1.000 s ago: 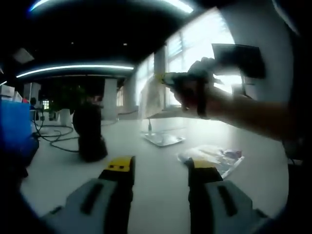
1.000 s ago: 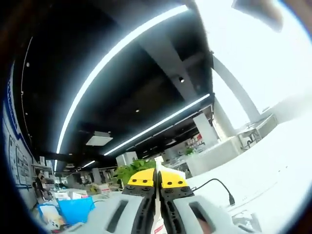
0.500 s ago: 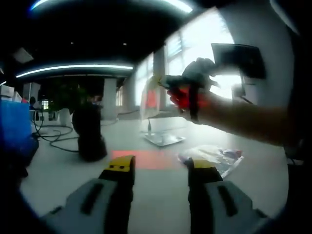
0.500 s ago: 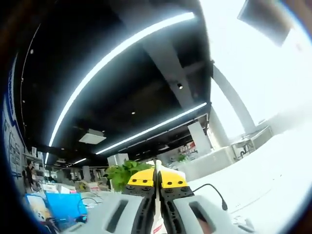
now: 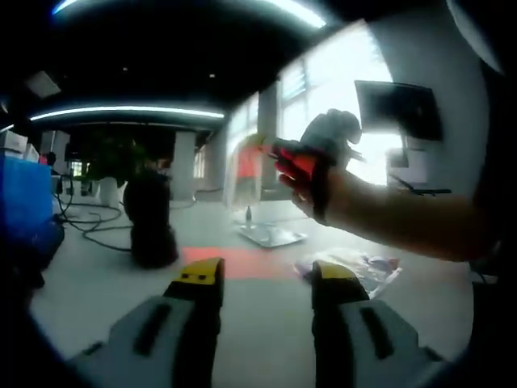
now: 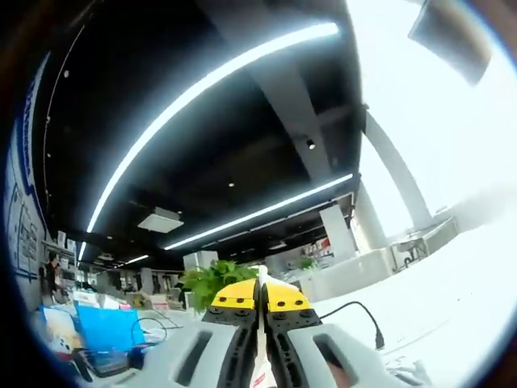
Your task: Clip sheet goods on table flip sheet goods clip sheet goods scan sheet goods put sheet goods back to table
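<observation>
Left gripper low over the white table, jaws spread wide with nothing between them. Right gripper raised and tilted toward the ceiling, jaws pressed together on the thin white edge of a sheet good, a pale sliver visible in the seam between the yellow tips.

From the left gripper view, that same right gripper seen up in the air to the right, held in a person's hand, with the pinched sheet good hanging down from it, pale and translucent, washed in a red glow. Red patch of light also on the tabletop, just beyond the yellow tips. Another packet in clear wrap lying flat on the table, near right, just past the right jaw. Farther off, a flat pale tray or plate with a thin upright stem on it; contents impossible to tell. Dark rounded device standing left of centre, black cables trailing from it toward the left. Blue bin at the far left edge, contents hidden.

In the right gripper view, long ceiling light strips, a green plant behind the jaws, a blue box lower left, a black cable on the white surface at right.
</observation>
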{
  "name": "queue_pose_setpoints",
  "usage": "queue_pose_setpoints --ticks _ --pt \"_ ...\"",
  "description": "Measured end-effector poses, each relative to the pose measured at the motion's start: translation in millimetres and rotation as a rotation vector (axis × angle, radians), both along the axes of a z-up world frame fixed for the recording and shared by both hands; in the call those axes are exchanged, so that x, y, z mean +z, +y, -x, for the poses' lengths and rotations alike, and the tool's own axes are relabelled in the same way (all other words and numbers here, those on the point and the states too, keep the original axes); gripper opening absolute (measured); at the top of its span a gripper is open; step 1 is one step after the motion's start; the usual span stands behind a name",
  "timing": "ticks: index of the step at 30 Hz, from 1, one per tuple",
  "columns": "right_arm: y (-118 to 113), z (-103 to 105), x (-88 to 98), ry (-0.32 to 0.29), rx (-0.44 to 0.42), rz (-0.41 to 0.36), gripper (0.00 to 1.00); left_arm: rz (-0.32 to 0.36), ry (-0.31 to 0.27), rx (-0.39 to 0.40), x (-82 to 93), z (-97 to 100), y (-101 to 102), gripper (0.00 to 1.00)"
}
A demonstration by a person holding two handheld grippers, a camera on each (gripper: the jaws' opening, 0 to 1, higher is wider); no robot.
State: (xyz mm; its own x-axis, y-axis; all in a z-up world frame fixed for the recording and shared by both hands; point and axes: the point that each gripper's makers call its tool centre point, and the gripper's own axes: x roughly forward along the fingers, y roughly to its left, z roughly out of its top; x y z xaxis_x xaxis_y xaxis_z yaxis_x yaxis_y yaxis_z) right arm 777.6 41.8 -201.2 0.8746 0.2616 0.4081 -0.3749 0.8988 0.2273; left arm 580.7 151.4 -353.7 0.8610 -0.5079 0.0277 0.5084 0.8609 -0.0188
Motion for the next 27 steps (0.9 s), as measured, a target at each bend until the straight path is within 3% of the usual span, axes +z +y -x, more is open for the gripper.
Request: queue_pose_setpoints --ticks 4,10,13,20,24,27 --pt "-5 8 19.4 -0.004 0.016 -0.007 0.00 0.007 -0.002 -0.001 0.7 -0.4 0 0.36" --pt "-29 23 46.7 -0.023 0.050 -0.018 0.00 -0.002 0.001 -0.001 -0.7 -1.0 -1 0.36" --pt "-44 30 53.9 -0.004 0.072 -0.045 0.00 -0.006 -0.001 -0.003 -0.4 -0.9 -1 0.36" --pt "-72 48 49.6 0.037 0.103 -0.035 0.00 -0.008 -0.007 0.004 0.8 -1.4 0 0.36" --pt "-75 66 51.9 -0.043 0.169 0.010 0.00 -0.005 -0.010 0.013 1.6 -2.2 2 0.35" --pt "-81 73 45.5 -0.032 0.169 0.049 0.00 -0.014 -0.010 0.017 1.0 -2.6 2 0.35"
